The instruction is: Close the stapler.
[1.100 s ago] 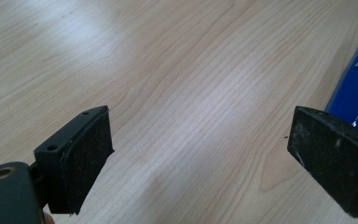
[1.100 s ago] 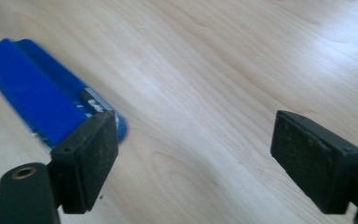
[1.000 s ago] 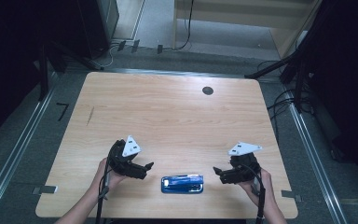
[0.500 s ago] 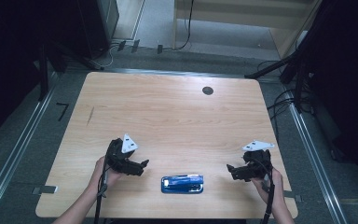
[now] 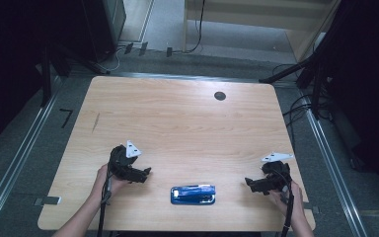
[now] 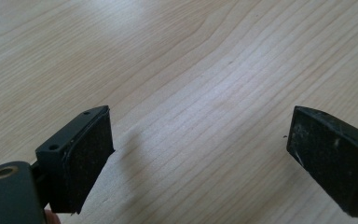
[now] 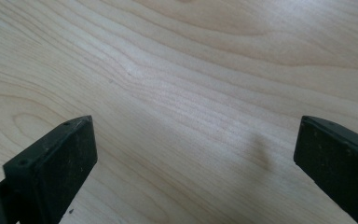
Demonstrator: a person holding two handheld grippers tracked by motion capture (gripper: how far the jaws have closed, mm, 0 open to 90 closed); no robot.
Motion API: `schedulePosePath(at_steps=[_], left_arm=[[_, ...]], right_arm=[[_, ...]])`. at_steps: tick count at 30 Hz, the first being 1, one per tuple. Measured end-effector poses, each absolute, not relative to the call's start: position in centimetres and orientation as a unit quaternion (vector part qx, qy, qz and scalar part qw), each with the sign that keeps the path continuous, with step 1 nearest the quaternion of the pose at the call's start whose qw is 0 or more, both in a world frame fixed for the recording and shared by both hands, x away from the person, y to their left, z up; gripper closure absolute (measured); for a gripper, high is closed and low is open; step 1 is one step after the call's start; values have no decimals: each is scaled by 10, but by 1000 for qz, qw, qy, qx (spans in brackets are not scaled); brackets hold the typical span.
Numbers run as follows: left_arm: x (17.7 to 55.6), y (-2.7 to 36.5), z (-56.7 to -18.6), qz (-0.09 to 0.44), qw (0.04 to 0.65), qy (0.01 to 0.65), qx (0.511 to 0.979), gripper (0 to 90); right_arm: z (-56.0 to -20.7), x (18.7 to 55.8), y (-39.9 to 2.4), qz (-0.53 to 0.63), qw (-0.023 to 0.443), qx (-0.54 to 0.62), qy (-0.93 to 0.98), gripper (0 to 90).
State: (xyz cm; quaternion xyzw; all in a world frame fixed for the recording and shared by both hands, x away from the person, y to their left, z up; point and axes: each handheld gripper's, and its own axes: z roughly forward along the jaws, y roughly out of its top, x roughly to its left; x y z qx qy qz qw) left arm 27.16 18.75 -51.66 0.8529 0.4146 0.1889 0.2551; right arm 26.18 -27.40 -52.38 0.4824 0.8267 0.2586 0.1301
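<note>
A blue stapler-like object (image 5: 193,194) lies flat near the table's front edge, between my two hands. My left gripper (image 5: 145,174) is to its left and points toward it. Its jaws stand open over bare wood, and the left gripper view (image 6: 200,126) has nothing between the pads (image 6: 88,158). My right gripper (image 5: 249,184) is to the right of the blue object and points left at it. It is open too, its jaws having widened within the last second. Only wood grain lies between them in the right gripper view (image 7: 196,135).
The light wooden table (image 5: 177,123) has a small dark round hole (image 5: 220,96) at the back right. Dark equipment, cables and metal rails surround the table on the floor. The table's right edge is close to my right hand.
My right gripper has drifted right and toward the front edge, away from the blue object, and sunk lower. My left gripper has shifted slightly left and down. The blue object has stayed put.
</note>
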Motion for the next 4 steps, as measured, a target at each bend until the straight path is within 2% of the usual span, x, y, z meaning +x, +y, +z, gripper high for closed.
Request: schedulePosePath(at_steps=[4], left_arm=[[273,188,-520,184,256,416,853,77]], right_arm=[[-530,263,-274,253,121,475,834,0]])
